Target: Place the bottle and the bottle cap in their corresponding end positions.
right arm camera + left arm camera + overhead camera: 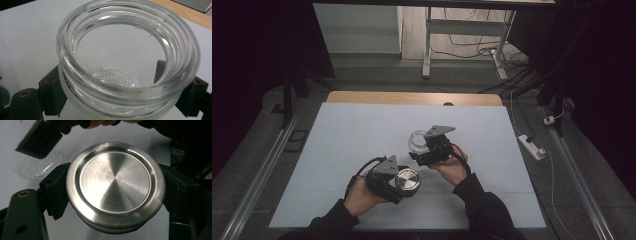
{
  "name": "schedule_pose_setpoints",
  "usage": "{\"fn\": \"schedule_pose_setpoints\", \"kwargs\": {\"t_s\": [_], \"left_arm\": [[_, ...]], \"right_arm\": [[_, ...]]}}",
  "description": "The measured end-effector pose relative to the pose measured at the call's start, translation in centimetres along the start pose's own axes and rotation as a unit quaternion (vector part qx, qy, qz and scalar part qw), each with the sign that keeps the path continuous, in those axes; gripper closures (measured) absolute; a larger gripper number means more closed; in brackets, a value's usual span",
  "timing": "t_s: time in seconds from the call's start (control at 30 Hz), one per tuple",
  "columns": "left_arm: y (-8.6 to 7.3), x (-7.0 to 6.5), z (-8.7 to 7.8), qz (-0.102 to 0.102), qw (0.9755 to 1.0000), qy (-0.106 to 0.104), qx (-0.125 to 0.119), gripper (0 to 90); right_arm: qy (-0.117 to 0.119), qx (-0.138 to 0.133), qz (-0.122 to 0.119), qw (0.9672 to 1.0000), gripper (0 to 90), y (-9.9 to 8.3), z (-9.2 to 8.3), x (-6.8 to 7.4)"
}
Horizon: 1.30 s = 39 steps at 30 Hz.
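The left gripper [404, 181] clamps a round brushed-steel lid [406, 178] by its rim; the right gripper [422, 150] clamps a clear glass jar [417, 140], mouth open and threaded. Both sit near the middle of the pale blue mat [362, 130], lid just beside the jar, with bare mat all around out to its edges.

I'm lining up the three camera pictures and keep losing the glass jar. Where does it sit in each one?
High view: the glass jar lies just right of centre, gripped by the right gripper.
Left gripper view: its dotted base shows at upper left, beyond the metal lid.
Right gripper view: it spans most of the picture, its open mouth towards the camera.
Shared landmark: the pale blue table cover.
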<state>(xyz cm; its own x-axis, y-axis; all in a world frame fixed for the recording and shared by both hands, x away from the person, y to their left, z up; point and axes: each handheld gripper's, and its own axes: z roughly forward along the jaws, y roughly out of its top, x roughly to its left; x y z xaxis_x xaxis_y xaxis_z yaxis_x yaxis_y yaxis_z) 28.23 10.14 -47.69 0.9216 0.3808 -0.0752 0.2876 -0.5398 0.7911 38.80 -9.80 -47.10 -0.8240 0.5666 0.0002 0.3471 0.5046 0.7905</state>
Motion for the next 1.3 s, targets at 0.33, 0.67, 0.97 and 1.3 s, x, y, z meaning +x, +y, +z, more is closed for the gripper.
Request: {"fn": "schedule_pose_setpoints", "kwargs": {"t_s": [0.33, 0.67, 0.97, 1.3], "left_arm": [[-0.9, 0.2, 1.8, -0.007, 0.9999, 0.008, 0.001, 19.1], [-1.7, 0.9, 3.5, -0.011, 0.9997, 0.023, 0.006, 19.1], [-2.1, 1.8, 5.1, -0.015, 0.9989, 0.041, 0.013, 19.1], [-2.4, 2.8, 6.3, -0.020, 0.9981, 0.054, 0.022, 19.1]], "right_arm": [[-0.008, 0.003, 0.004, 1.0000, 15.0, 0.5, 1.4, -0.8], [-0.019, 0.007, 0.009, 0.9997, 15.0, 0.8, 2.7, -1.8], [-0.029, 0.006, 0.011, 0.9995, 15.0, 1.3, 3.7, -2.6], [-0.039, 0.011, 0.013, 0.9991, 15.0, 1.4, 5.0, -3.3]]}}
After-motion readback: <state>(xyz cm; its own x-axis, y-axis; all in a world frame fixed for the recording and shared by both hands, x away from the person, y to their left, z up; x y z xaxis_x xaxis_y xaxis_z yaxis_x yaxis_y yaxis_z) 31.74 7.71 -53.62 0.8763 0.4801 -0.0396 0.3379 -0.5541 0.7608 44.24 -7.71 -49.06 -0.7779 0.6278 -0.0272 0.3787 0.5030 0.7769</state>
